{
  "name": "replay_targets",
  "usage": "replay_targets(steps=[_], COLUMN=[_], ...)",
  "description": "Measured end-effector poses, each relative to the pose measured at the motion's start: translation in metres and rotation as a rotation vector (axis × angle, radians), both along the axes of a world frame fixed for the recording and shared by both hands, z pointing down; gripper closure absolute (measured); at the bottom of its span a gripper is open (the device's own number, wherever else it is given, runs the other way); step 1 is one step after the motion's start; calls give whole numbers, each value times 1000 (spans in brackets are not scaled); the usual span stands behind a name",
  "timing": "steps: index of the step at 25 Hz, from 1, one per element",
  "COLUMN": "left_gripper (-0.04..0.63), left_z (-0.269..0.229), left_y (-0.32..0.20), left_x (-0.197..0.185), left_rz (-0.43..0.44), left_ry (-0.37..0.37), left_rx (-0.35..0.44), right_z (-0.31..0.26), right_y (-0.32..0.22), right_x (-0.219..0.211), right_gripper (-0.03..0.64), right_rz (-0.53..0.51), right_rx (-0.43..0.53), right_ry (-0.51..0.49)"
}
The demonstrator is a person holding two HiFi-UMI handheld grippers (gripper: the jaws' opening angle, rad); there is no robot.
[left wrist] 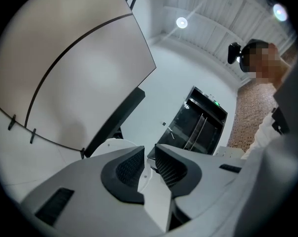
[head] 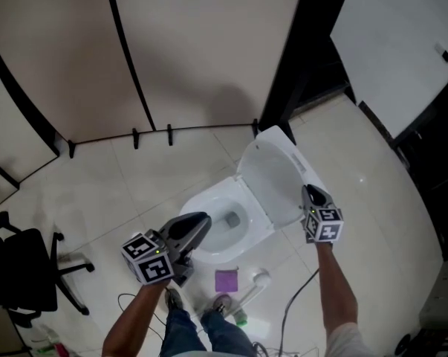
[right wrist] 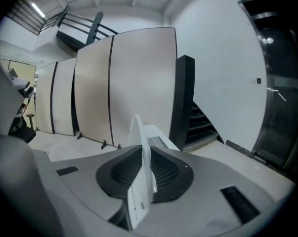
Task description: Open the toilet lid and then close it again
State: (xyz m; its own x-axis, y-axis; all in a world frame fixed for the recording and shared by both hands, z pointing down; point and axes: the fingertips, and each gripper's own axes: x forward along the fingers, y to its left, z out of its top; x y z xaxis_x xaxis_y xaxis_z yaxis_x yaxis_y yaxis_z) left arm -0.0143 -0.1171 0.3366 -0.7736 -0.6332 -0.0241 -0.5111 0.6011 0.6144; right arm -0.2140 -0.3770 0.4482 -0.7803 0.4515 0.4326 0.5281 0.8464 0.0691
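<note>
The white toilet (head: 209, 199) stands on the tiled floor with its lid (head: 272, 181) raised, and the bowl (head: 231, 219) lies uncovered. My right gripper (head: 313, 193) is shut on the lid's right edge. In the right gripper view the thin lid (right wrist: 138, 132) stands on edge, pinched between the dark pads (right wrist: 164, 171) of that gripper (right wrist: 145, 169). My left gripper (head: 201, 223) hovers over the bowl's near left rim. Its jaws (left wrist: 149, 164) stand a narrow gap apart with nothing between them. Past them part of the white lid (left wrist: 114, 144) shows.
A black office chair (head: 23, 274) stands at the left. A purple square (head: 226, 280), a white bottle-like thing (head: 255, 285) and a cable (head: 298, 296) lie on the floor by my feet. Beige partition panels (head: 171, 50) and a black column (head: 298, 58) stand behind the toilet.
</note>
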Motion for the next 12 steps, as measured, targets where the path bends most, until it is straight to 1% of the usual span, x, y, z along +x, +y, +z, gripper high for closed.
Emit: replay_targets(steps=[2, 5, 9, 10, 12], left_gripper=[534, 534, 534, 535, 535], left_z=[-9, -34, -80, -88, -98], left_y=[6, 13, 18, 17, 14], left_x=[7, 17, 36, 42, 57], left_rz=[4, 20, 58, 70, 102], left_ry=[-30, -95, -221, -245, -284], left_rx=[-49, -112, -126, -148, -225], right_z=[-22, -71, -136, -148, -165], right_y=[2, 11, 26, 28, 31], right_x=[14, 50, 123, 143, 182], right_gripper=[563, 563, 563, 563, 563], right_rz=[-5, -49, -132, -144, -156], right_rx=[-61, -109, -131, -135, -141], right_ry=[-36, -108, -151, -158, -172])
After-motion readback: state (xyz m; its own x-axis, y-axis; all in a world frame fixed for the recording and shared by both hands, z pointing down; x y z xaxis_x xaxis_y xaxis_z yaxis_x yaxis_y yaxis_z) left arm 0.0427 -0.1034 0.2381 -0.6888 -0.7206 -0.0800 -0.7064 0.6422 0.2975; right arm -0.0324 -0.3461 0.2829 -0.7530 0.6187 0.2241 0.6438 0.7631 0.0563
